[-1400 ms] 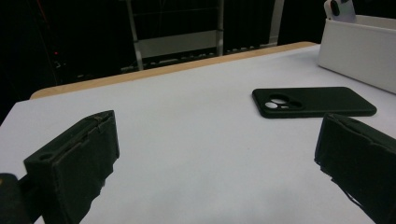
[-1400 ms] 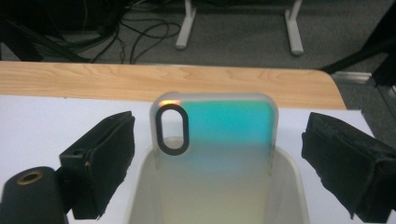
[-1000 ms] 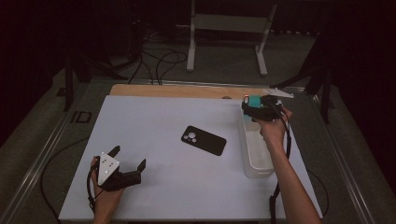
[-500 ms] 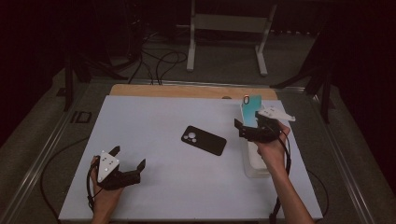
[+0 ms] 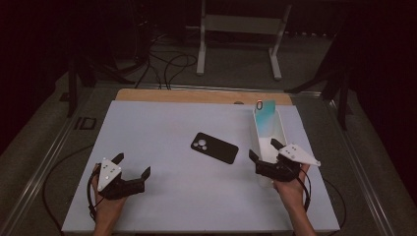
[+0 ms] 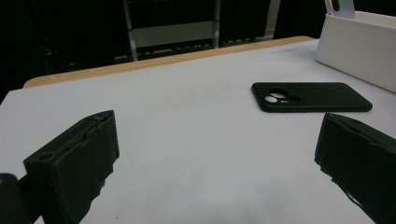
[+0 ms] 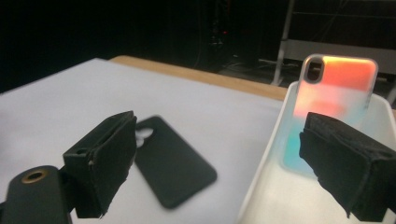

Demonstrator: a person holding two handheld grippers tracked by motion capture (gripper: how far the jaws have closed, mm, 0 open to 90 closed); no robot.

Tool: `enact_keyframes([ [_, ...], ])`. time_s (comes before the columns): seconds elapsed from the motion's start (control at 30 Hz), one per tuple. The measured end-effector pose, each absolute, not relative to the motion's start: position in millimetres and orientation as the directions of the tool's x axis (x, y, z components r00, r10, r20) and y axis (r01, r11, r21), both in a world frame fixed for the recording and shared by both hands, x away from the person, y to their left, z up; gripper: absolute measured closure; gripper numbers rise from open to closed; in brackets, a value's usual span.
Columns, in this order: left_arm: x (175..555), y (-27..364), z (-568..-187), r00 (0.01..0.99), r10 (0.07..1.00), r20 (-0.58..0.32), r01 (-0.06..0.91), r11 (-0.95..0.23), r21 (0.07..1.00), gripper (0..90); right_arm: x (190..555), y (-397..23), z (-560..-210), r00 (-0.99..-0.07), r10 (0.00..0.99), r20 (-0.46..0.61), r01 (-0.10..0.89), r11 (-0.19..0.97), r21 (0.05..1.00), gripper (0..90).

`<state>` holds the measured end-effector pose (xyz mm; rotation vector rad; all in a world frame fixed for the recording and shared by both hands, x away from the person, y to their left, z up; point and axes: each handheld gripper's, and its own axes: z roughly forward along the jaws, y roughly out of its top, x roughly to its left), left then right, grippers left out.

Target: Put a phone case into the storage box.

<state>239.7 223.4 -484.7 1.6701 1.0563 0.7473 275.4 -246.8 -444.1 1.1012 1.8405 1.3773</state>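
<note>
Iridescent phone case, leaning inside white bin

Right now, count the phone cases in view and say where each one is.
2. The black phone case lies flat mid-table; the iridescent phone case leans at the far end of the white bin. More could be hidden in the bin.
</note>
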Motion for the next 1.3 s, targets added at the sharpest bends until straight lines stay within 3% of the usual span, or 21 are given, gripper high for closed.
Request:
enact_keyframes([
  [0.33,239.0,224.5,-484.6,0.433,0.901,0.002,0.293,-0.143,0.945,0.5,246.6,-257.6,-463.4,-0.487,0.874,-0.007,0.241,0.142,0.96,11.1],
  [1.3,257.1,197.6,-472.0,0.489,0.872,-0.028,0.308,-0.142,0.941,1.1,249.3,-252.6,-468.6,-0.49,0.872,0.025,0.252,0.114,0.961,11.2],
])
